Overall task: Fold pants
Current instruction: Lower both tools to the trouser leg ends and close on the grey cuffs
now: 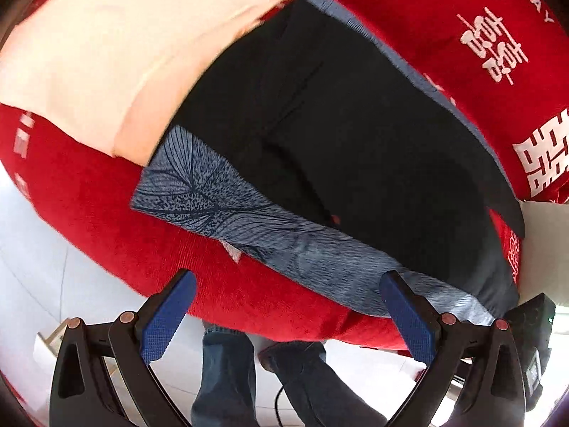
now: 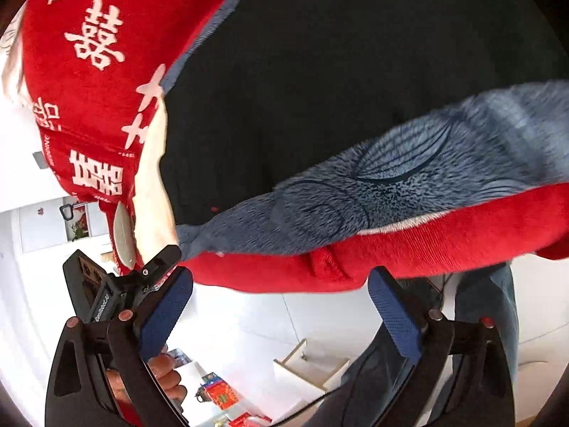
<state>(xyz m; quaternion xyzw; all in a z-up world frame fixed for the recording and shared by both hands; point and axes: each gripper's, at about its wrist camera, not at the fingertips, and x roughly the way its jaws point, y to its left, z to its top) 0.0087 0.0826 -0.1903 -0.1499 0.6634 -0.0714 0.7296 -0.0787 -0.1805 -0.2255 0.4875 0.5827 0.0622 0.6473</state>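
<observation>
Both grippers are hovering with jaws spread and empty: the left gripper and right gripper are facing the near edge of the red bedspread. Beyond, the black pants are lying flat over a blue leaf-print cloth, beside peach fabric. Likely next: pinching a pants edge to start a fold.

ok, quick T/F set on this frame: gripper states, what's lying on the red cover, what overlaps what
1. Both grippers are open and hold nothing. True: left gripper, right gripper.
2. The black pants lie on a blue leaf-print cloth. True.
3. The cover underneath is green. False: the red cover has white characters.
4. A peach cloth lies beside the pants. True.
5. The right gripper is clamped on the pants hem. False: its fingers are apart, off the bed edge.
</observation>
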